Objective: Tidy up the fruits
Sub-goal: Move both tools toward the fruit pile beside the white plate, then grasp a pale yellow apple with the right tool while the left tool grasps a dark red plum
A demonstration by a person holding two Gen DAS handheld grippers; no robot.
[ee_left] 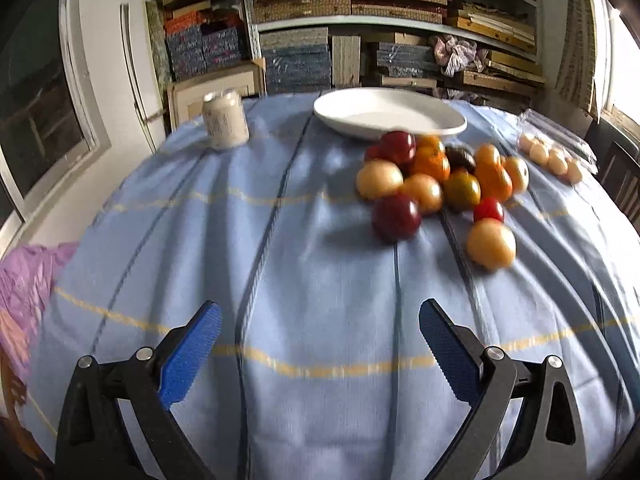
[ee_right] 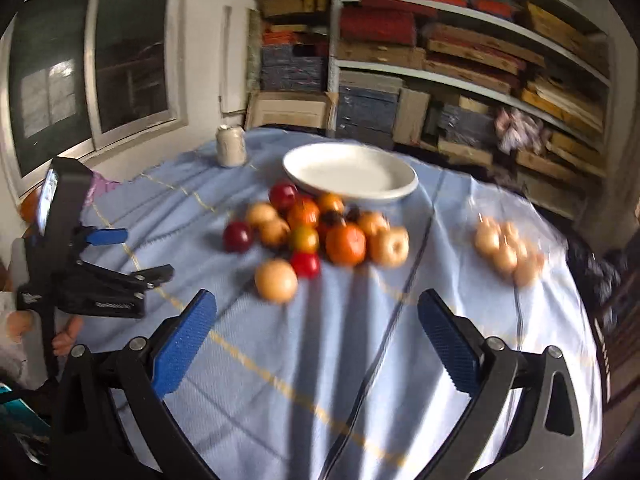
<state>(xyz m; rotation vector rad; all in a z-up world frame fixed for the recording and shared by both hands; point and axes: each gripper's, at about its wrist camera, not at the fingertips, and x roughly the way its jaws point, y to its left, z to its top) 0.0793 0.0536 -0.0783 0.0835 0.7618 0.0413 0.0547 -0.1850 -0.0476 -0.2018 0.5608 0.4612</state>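
A pile of several red, orange and yellow fruits [ee_left: 436, 178] lies on the blue tablecloth [ee_left: 280, 240], just in front of an empty white plate [ee_left: 388, 114]. One yellow fruit [ee_left: 491, 243] and a dark red one [ee_left: 396, 217] sit nearest. My left gripper [ee_left: 320, 324] is open and empty, well short of the pile. In the right wrist view the pile [ee_right: 320, 232], the plate [ee_right: 350, 174] and a near yellow fruit [ee_right: 276, 280] show. My right gripper [ee_right: 316, 312] is open and empty, close before that fruit. The left gripper [ee_right: 116, 256] shows at the left.
A white jar [ee_left: 225, 122] stands at the back left of the table. A clear pack of pale round items [ee_left: 552, 156] lies at the right, also in the right wrist view [ee_right: 508, 248]. Shelves of boxes [ee_left: 400, 20] stand behind the table. A purple cloth [ee_left: 28, 280] lies left.
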